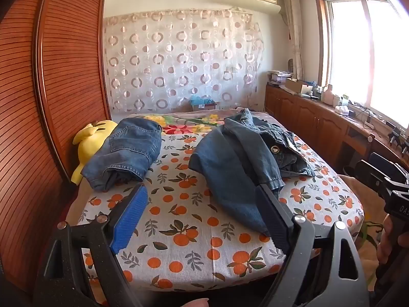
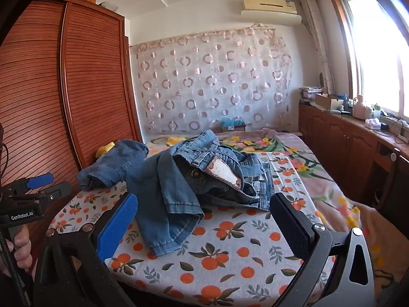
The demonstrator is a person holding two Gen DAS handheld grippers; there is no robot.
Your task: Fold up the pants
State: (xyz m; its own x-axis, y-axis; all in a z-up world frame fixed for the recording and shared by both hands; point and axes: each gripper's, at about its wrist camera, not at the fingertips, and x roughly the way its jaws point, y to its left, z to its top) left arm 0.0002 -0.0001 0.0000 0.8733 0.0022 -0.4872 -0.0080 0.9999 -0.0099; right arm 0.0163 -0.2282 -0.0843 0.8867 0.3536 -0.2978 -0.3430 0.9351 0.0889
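Note:
A crumpled pair of blue jeans [image 1: 237, 158] lies in a heap on the orange-print bed sheet [image 1: 194, 232], one leg trailing toward me. It also shows in the right wrist view [image 2: 184, 179] with a white waistband label up. A folded pair of jeans [image 1: 127, 151] lies at the left and shows in the right wrist view [image 2: 115, 163]. My left gripper [image 1: 202, 192] is open and empty, above the near bed area. My right gripper [image 2: 204, 199] is open and empty, just short of the heap; it shows at the right edge of the left wrist view [image 1: 391, 179].
A yellow plush toy [image 1: 92, 140] lies behind the folded jeans against the wooden wardrobe [image 1: 51, 89]. A low wooden cabinet [image 1: 319, 117] with clutter runs under the window at the right. A floral blanket [image 2: 306, 168] covers the far and right side of the bed.

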